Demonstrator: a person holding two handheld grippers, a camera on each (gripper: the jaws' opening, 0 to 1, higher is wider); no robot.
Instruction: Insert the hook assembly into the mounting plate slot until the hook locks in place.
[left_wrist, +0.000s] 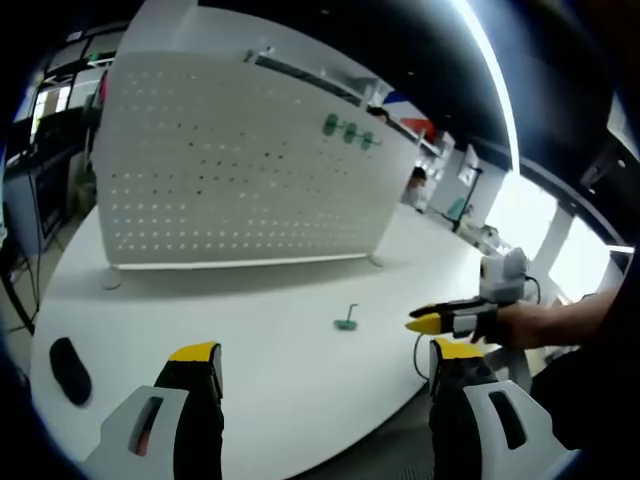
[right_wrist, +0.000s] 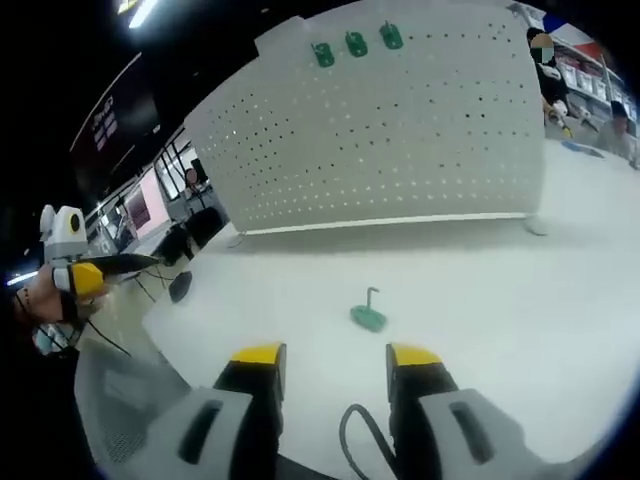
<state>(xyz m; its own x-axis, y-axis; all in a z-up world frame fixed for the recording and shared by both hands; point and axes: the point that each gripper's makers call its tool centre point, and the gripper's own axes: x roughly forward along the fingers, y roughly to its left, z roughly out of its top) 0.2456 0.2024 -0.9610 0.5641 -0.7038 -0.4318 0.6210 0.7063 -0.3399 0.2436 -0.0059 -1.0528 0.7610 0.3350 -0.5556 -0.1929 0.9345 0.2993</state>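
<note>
A small green hook assembly lies loose on the white table, its thin metal hook standing up. It also lies just ahead of my right gripper, which is open with nothing between its yellow-tipped jaws. My left gripper is open too, low over the table's near edge, the hook a short way beyond it. Behind stands the white perforated mounting plate, upright, with three green hooks near its top edge. The plate and those hooks face the right gripper as well.
A hand holds the right gripper at the table's right edge. The left gripper comes in from the left. A flat black object lies near the table's left rim. People and shelves are behind the plate.
</note>
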